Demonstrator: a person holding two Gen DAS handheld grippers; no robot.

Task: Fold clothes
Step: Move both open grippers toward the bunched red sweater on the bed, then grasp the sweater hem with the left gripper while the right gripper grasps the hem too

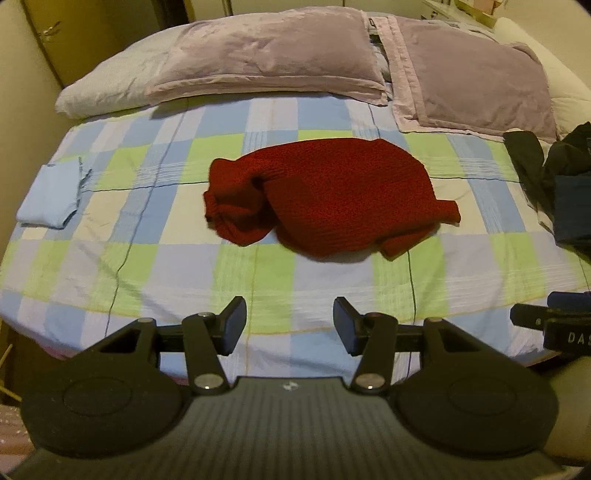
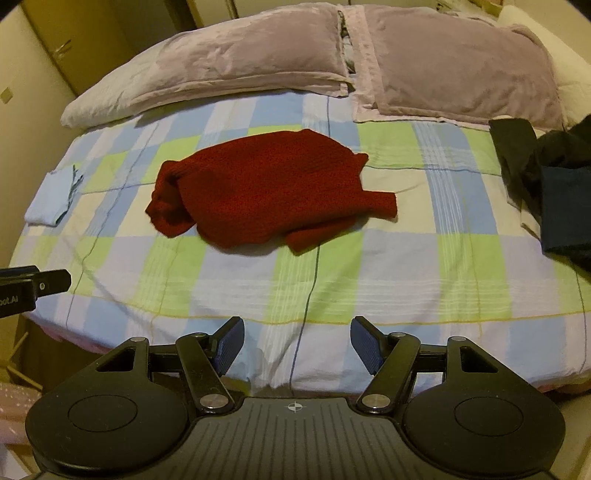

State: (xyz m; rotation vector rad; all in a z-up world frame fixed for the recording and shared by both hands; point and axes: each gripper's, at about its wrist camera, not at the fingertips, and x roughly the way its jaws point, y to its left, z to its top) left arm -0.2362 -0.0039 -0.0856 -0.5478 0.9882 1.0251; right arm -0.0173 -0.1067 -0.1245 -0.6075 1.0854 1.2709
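Note:
A dark red knitted sweater (image 1: pixel 325 199) (image 2: pixel 266 192) lies crumpled in the middle of a bed with a checked blue, green and white cover (image 1: pixel 147 266) (image 2: pixel 406 266). My left gripper (image 1: pixel 290 314) hovers open above the bed's near edge, well short of the sweater, nothing between its fingers. My right gripper (image 2: pixel 297 334) is also open and empty, over the near edge and to the right of the left one. The body of the right gripper shows at the right edge of the left wrist view, the left one's at the left edge of the right wrist view.
A folded light blue cloth (image 1: pixel 51 195) (image 2: pixel 51 199) lies at the bed's left side. A pile of dark clothes (image 1: pixel 557 184) (image 2: pixel 546 177) sits at the right. Two lilac pillows (image 1: pixel 266 51) (image 2: pixel 454 62) lie across the head of the bed. A cupboard (image 1: pixel 66 33) stands at the left.

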